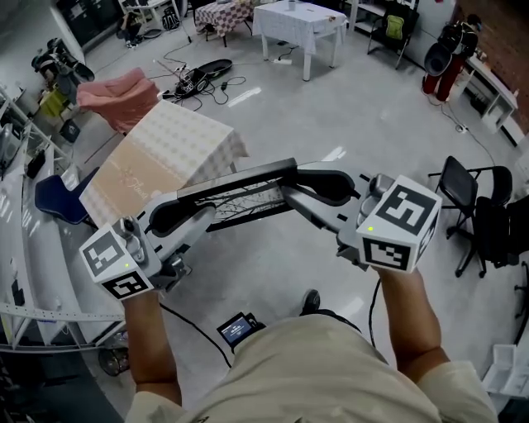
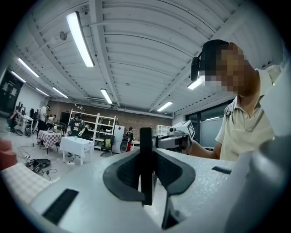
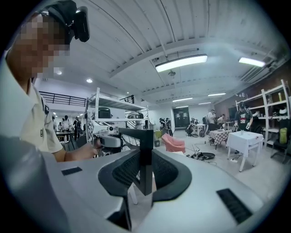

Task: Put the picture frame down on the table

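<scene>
Clamping frame (image 1: 240, 192) by its ends mid-air near table (image 1: 165, 140), with left gripper (image 1: 183, 216) and right gripper (image 1: 321, 188) level, facing each other; head view giving full span, gripper views only thin edge pinched between pads (image 2: 120, 175)

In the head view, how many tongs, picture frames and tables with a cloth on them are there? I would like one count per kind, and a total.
Tongs: 2 (left tongs, right tongs)
Picture frame: 1, gripped by both tongs
Tables with a cloth: 3 (beige patterned table, white table, checked table)
Total: 6
</scene>
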`<act>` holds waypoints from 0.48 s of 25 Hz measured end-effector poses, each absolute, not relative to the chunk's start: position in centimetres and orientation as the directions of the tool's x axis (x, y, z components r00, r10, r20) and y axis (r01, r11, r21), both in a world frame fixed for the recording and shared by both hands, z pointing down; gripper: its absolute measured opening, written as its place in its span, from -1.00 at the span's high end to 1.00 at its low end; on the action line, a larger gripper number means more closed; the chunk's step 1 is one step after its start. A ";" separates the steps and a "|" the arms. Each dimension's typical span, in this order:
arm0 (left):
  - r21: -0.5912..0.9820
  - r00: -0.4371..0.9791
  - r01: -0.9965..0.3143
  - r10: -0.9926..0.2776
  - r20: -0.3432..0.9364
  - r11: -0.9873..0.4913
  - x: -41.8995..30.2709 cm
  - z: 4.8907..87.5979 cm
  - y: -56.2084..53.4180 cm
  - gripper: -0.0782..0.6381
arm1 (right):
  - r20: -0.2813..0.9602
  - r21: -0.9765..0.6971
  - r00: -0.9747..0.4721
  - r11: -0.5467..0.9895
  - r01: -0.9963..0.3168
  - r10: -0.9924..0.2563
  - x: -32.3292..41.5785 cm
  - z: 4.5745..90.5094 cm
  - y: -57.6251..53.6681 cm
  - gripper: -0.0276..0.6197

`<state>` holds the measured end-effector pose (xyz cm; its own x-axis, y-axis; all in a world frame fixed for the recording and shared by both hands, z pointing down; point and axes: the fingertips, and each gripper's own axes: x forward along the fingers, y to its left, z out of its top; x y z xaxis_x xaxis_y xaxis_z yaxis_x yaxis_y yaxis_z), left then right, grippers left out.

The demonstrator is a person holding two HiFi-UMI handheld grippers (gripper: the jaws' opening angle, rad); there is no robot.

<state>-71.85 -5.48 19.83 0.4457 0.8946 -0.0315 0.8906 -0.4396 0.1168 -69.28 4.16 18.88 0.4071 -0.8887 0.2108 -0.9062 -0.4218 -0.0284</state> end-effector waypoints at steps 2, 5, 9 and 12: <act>0.116 0.453 0.887 0.891 -0.032 -0.447 -69.6 19.4 -2.9 0.58 | 0.206 -0.022 0.398 -0.411 -0.911 -0.894 -67.0 18.3 6.7 0.69; 0.117 0.464 0.881 0.886 -0.030 -0.458 -67.1 19.0 0.2 0.58 | 0.198 -0.023 0.385 -0.397 -0.918 -0.901 -64.4 18.0 9.8 0.69; 0.111 0.473 0.877 0.881 -0.017 -0.468 -64.5 18.6 3.3 0.58 | 0.191 -0.026 0.373 -0.385 -0.923 -0.908 -61.7 17.6 12.9 0.69; 0.110 0.469 0.878 0.883 -0.004 -0.465 -63.9 18.5 4.1 0.58 | 0.185 -0.029 0.377 -0.388 -0.921 -0.908 -61.0 17.4 13.6 0.69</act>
<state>-63.86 4.11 18.52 0.4685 0.8834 -0.0037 0.8783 -0.4653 0.1102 -61.00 13.59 17.44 0.3768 -0.9077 0.1847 -0.9212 -0.3882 -0.0286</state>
